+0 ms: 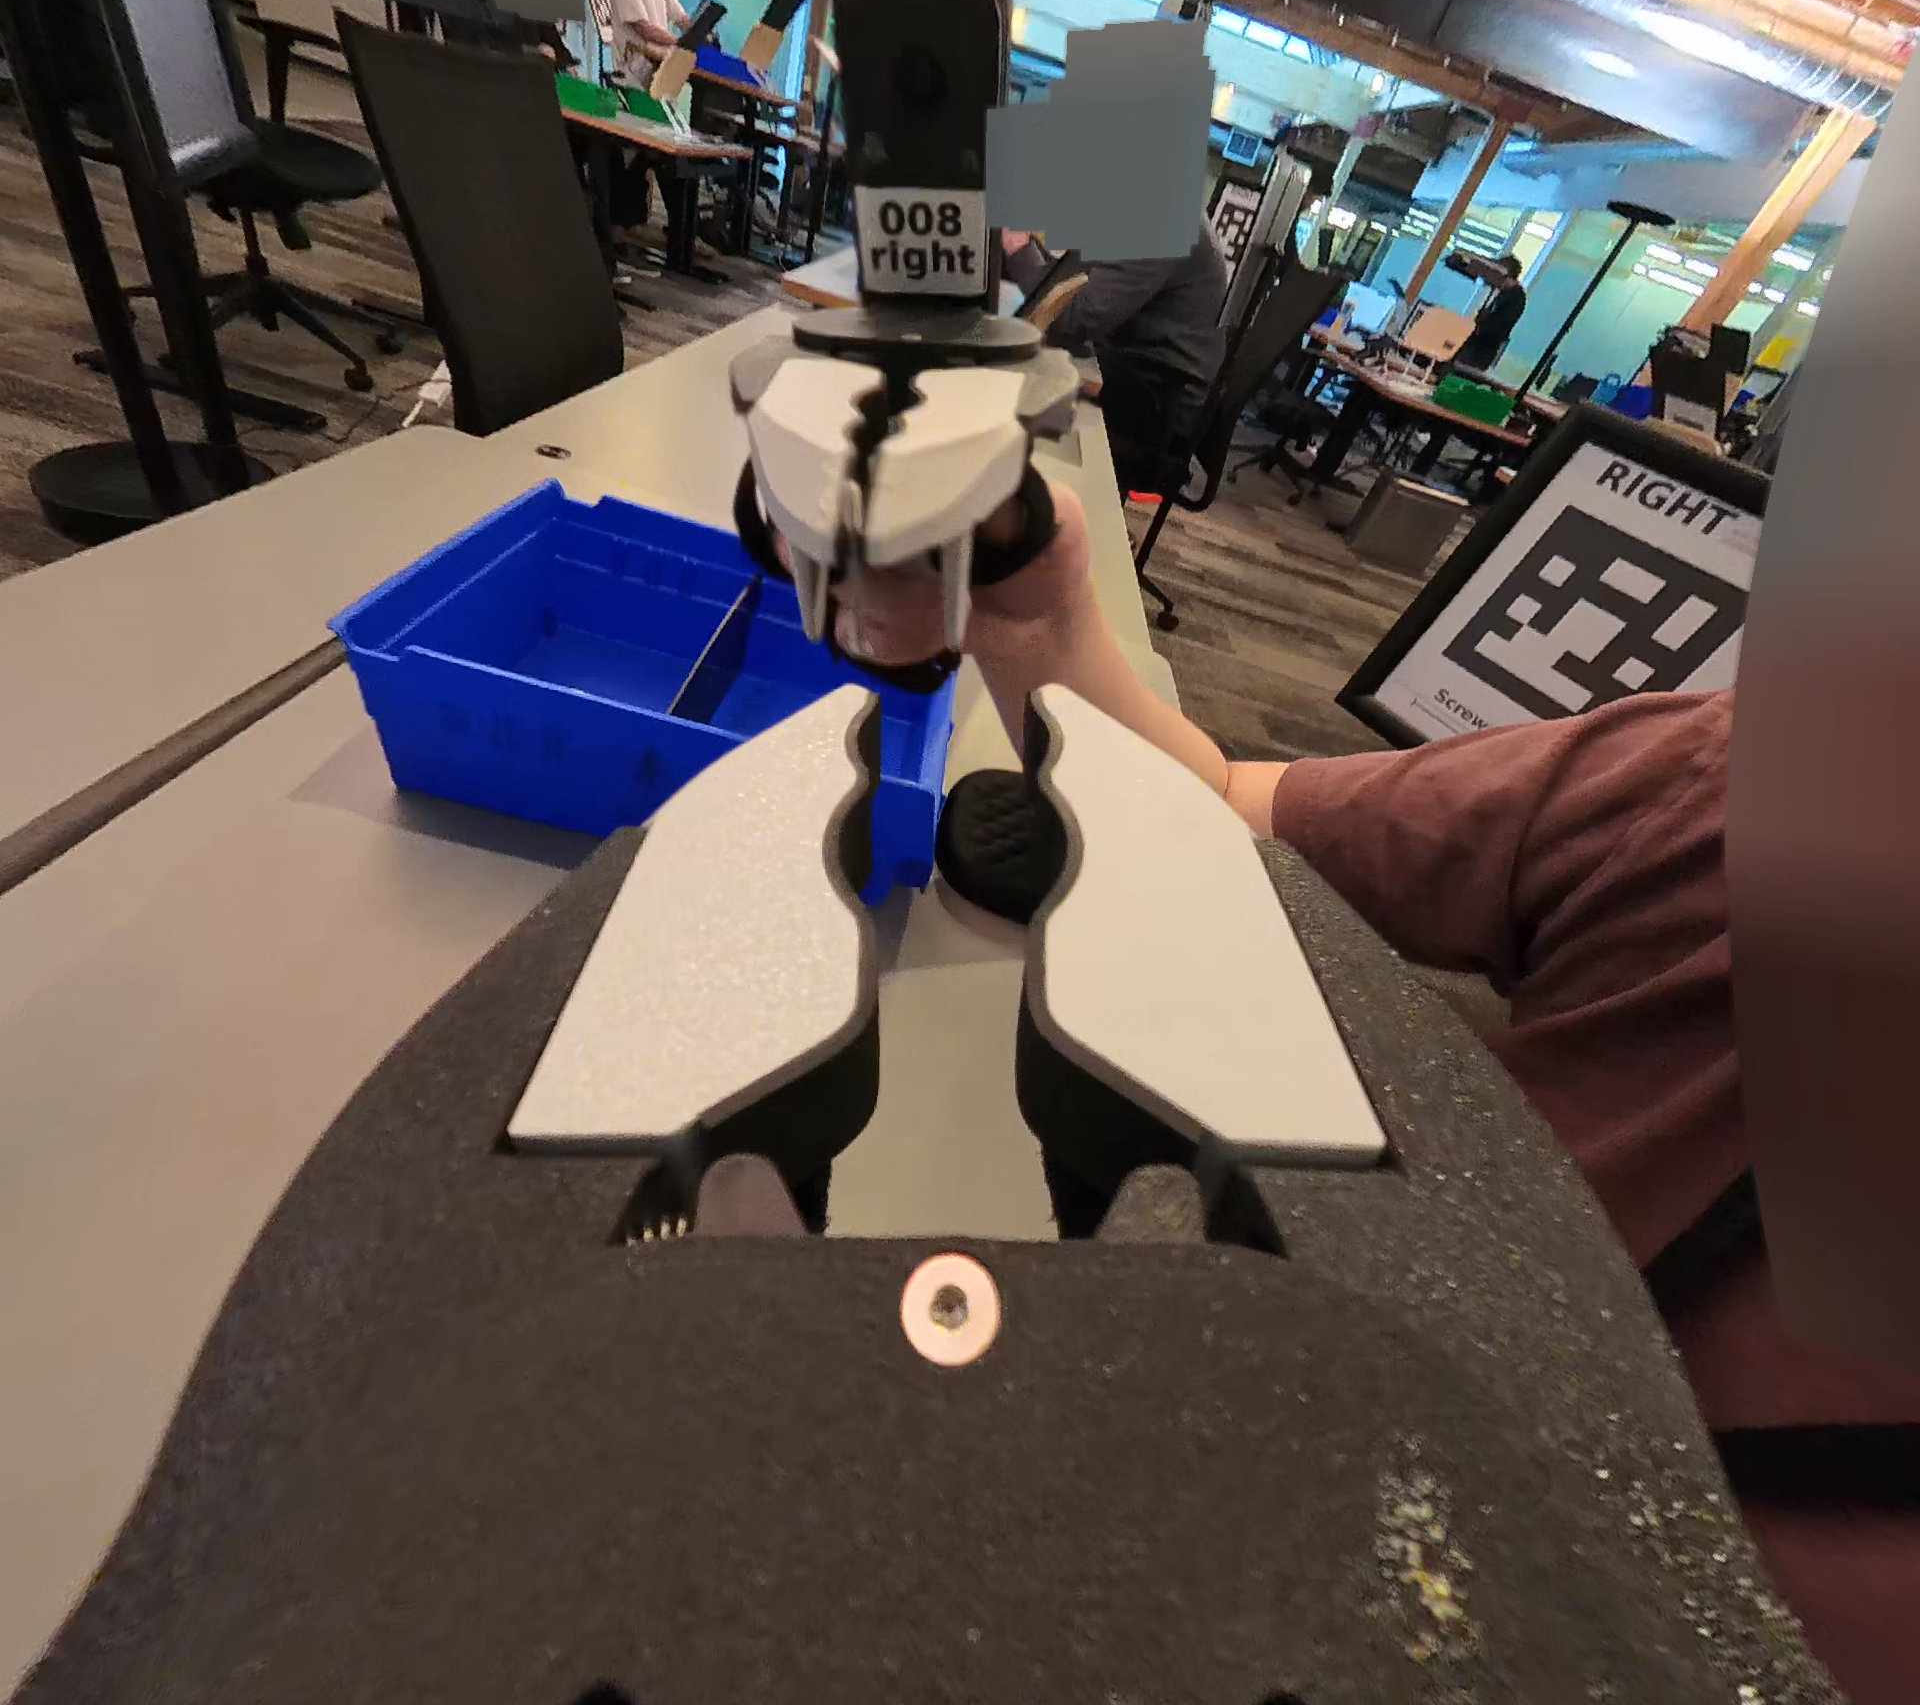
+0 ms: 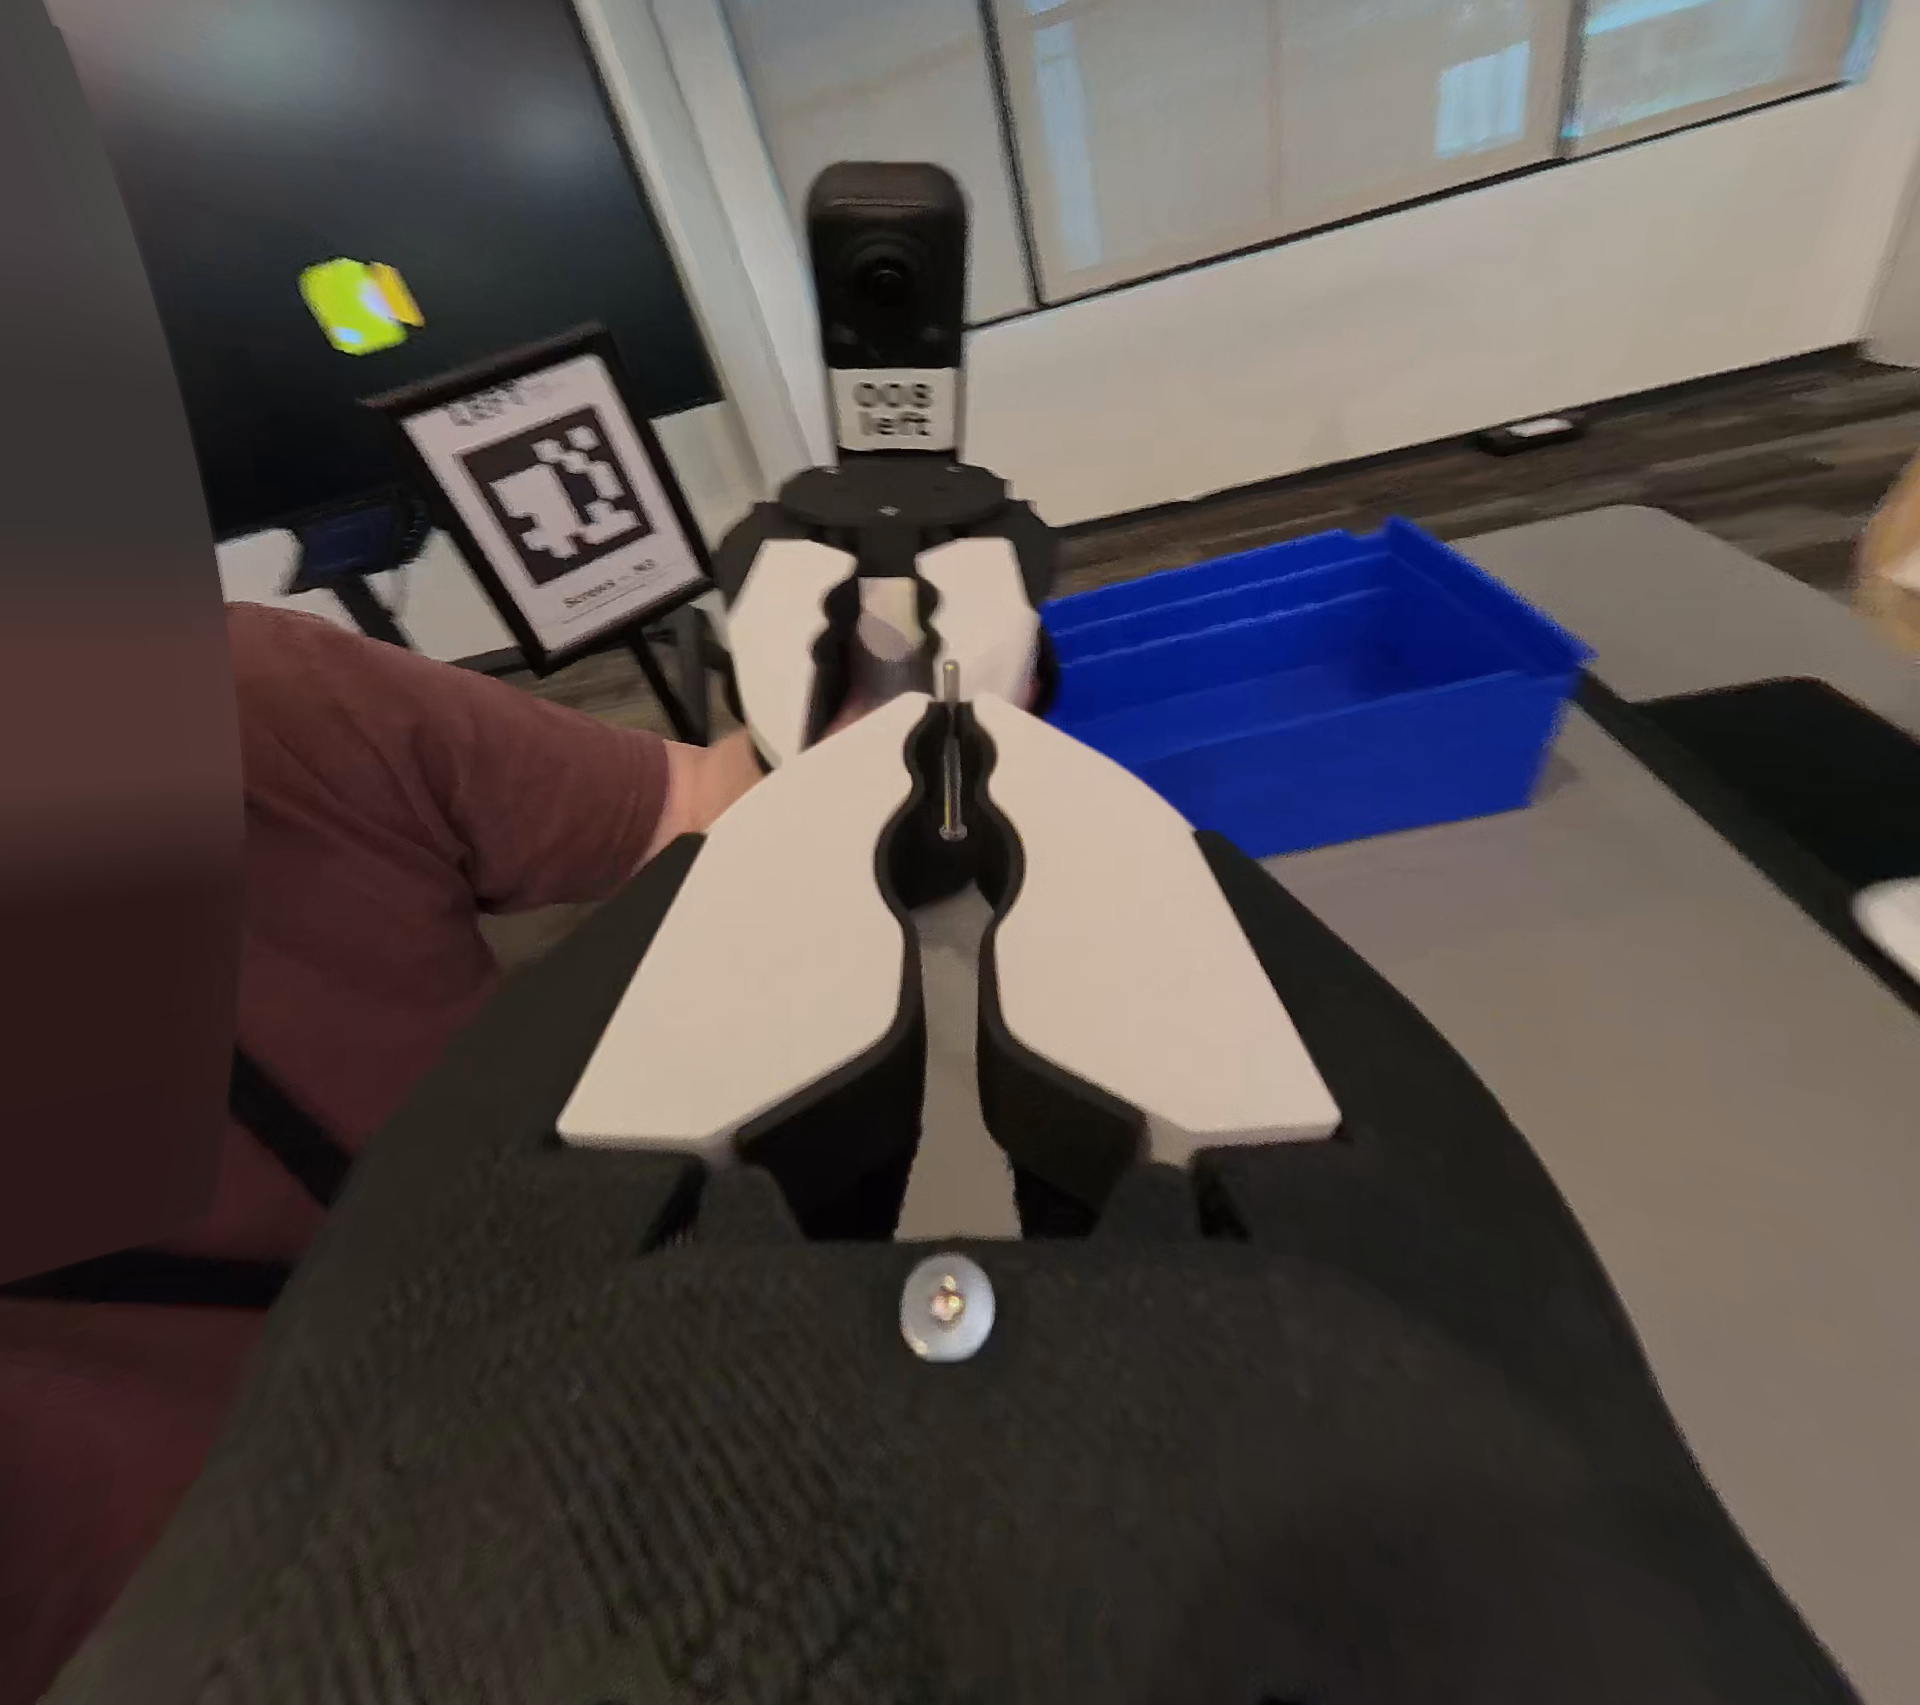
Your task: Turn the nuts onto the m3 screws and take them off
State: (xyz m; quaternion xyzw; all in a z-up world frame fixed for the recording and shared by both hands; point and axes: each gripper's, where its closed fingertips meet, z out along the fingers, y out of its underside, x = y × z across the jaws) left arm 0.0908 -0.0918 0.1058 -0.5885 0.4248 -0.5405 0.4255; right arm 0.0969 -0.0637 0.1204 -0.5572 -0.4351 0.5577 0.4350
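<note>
In our left wrist view, our left gripper (image 1: 948, 720) has its fingers spread, a clear gap between the tips and nothing held. Ahead of it the right gripper (image 1: 864, 502) faces us, its fingers drawn together. A blue bin (image 1: 499, 720) with a divider sits on the grey table (image 1: 208, 928) to the left; we can make out no nuts or screws in this view.

In our right wrist view, the right gripper (image 2: 948, 710) pinches a thin screw (image 2: 949, 751) between its tips, the shaft lying along the slot and poking past the fingertips. The left gripper (image 2: 883, 627) faces us just beyond, fingers apart. The bin (image 2: 1351, 720) stands on the table (image 2: 1558, 980) to the right.
</note>
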